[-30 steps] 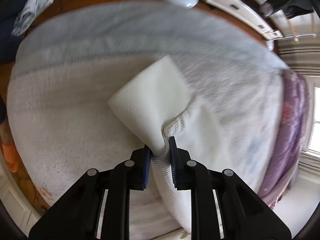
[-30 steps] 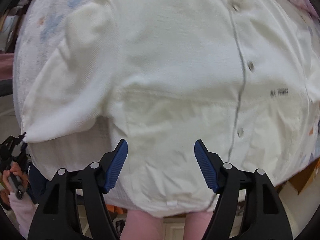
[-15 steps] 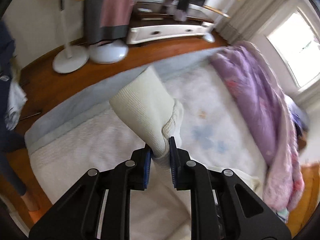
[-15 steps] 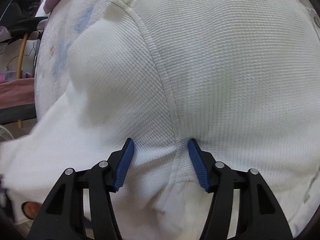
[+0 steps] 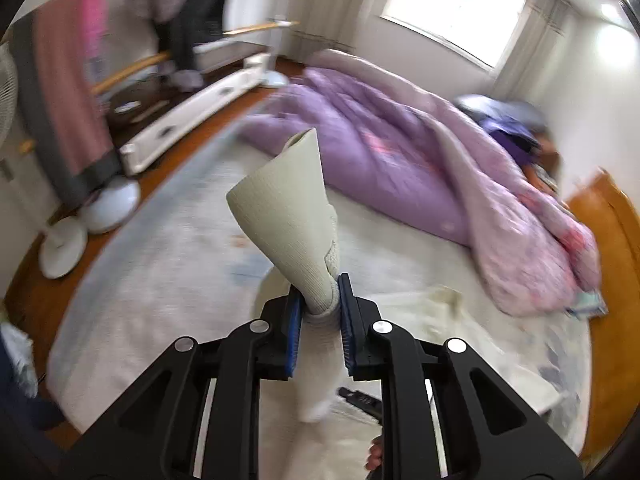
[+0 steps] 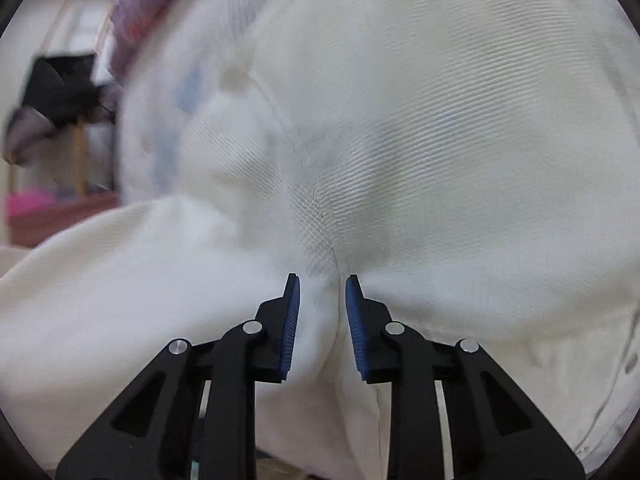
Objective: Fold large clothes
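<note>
A large cream-white ribbed garment (image 6: 420,128) lies spread on the bed and fills the right wrist view. My right gripper (image 6: 322,284) is shut on a pinched fold of this garment near a seam. My left gripper (image 5: 319,284) is shut on the garment's sleeve cuff (image 5: 288,216), which stands up above the jaws, lifted over the bed. The rest of the garment (image 5: 420,320) lies below the left gripper.
A purple quilt (image 5: 420,160) is heaped along the far side of the bed (image 5: 160,272). A clothes rack with hanging garments (image 5: 64,92), a white fan base (image 5: 64,246) and a low white cabinet (image 5: 192,116) stand on the wooden floor to the left.
My left gripper has lifted and swung the cuff up and toward the quilt side. My right gripper has gone from open to shut, pinching a fold of the garment.
</note>
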A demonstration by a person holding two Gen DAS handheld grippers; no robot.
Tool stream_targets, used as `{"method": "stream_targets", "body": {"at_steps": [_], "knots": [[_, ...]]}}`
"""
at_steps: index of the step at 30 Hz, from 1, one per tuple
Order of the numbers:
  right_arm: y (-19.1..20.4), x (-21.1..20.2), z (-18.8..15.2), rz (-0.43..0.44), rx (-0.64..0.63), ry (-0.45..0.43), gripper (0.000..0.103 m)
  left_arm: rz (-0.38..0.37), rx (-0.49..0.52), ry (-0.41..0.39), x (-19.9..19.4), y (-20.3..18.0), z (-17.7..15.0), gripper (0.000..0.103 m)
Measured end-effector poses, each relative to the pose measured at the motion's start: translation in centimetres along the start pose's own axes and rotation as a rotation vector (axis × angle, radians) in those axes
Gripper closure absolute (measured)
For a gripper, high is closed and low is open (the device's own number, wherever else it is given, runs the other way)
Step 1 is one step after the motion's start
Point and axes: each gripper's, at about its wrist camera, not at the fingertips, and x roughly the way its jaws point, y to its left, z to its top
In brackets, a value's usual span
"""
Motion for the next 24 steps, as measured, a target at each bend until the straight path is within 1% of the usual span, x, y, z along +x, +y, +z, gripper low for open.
{"method": "stream_targets", "body": {"at_steps": [2,3,4,5,6,7,9,10,11,12,13,14,15,16,17,18,19,20,21,22,23,24], "knots": [[-2.1,-3.9,-0.6,0.03,0.03,-0.03,0.072,-0.045,0.065,0.033,1.2,-4.2,-0.3,0.086],[-3.4,-5.5,-1.1,0.052,0.052,-0.045,0.065,-0.057,0.084,0.044,1.5,-5.5,-0.5,0.086],[-5.1,-7.9,-1.7,0.071,0.075,-0.074,0.064,-0.08,0.112,0.056,2.1,-7.9,-0.9,0.086],[-6.5,-9.6,-2.5,0.066,0.085,-0.098,0.063,-0.109,0.134,0.065,2.6,-10.2,-1.5,0.086],[-8.4,-12.1,-2.9,0.04,0.094,-0.13,0.061,-0.15,0.156,0.071,3.1,-12.7,-2.6,0.086],[-9.5,-13.7,-2.9,0.018,0.101,-0.151,0.058,-0.186,0.173,0.076,3.8,-14.5,-3.7,0.086],[-13.7,-17.7,-4.3,-0.032,0.138,-0.212,0.055,-0.236,0.192,0.108,5.6,-18.1,-5.4,0.085],[-16.4,-20.1,-5.1,-0.062,0.178,-0.242,0.055,-0.285,0.202,0.147,7.6,-20.9,-6.8,0.085],[-17.5,-20.9,-5.6,-0.08,0.208,-0.259,0.055,-0.308,0.212,0.177,8.6,-22.3,-8.4,0.085],[-19.3,-22.2,-6.2,-0.096,0.249,-0.282,0.055,-0.325,0.232,0.219,10.1,-24.5,-10.0,0.085],[-21.8,-24.3,-7.1,-0.104,0.302,-0.318,0.054,-0.348,0.255,0.267,12.1,-26.6,-12.0,0.085],[-24.0,-25.8,-7.8,-0.086,0.347,-0.352,0.051,-0.376,0.266,0.322,14.2,-28.3,-14.1,0.085],[-25.5,-26.4,-8.3,-0.06,0.384,-0.378,0.043,-0.397,0.272,0.374,15.8,-29.4,-15.9,0.084],[-27.7,-27.4,-9.0,-0.033,0.44,-0.406,0.04,-0.428,0.283,0.468,18.7,-31.1,-18.6,0.084],[-30.7,-28.0,-10.0,-0.053,0.533,-0.411,0.04,-0.426,0.303,0.553,21.0,-32.4,-21.2,0.084],[-32.5,-27.9,-10.5,-0.064,0.591,-0.39,0.04,-0.404,0.326,0.613,22.3,-33.4,-23.5,0.083],[-34.3,-27.8,-10.9,-0.063,0.642,-0.36,0.038,-0.358,0.359,0.7,24.1,-34.0,-26.0,0.083],[-35.6,-27.8,-11.3,-0.071,0.689,-0.336,0.035,-0.316,0.382,0.767,25.2,-34.0,-27.7,0.083],[-36.3,-27.7,-11.3,-0.09,0.737,-0.321,0.028,-0.298,0.384,0.821,25.9,-33.5,-28.8,0.083],[-37.0,-27.9,-11.6,-0.098,0.778,-0.333,0.023,-0.31,0.354,0.86,26.1,-32.3,-29.6,0.076],[-37.5,-28.4,-11.7,-0.094,0.793,-0.35,0.02,-0.334,0.304,0.866,25.8,-30.9,-29.8,0.066],[-37.7,-28.7,-11.6,-0.098,0.799,-0.359,0.013,-0.333,0.238,0.855,25.4,-28.6,-29.6,0.037]]}}
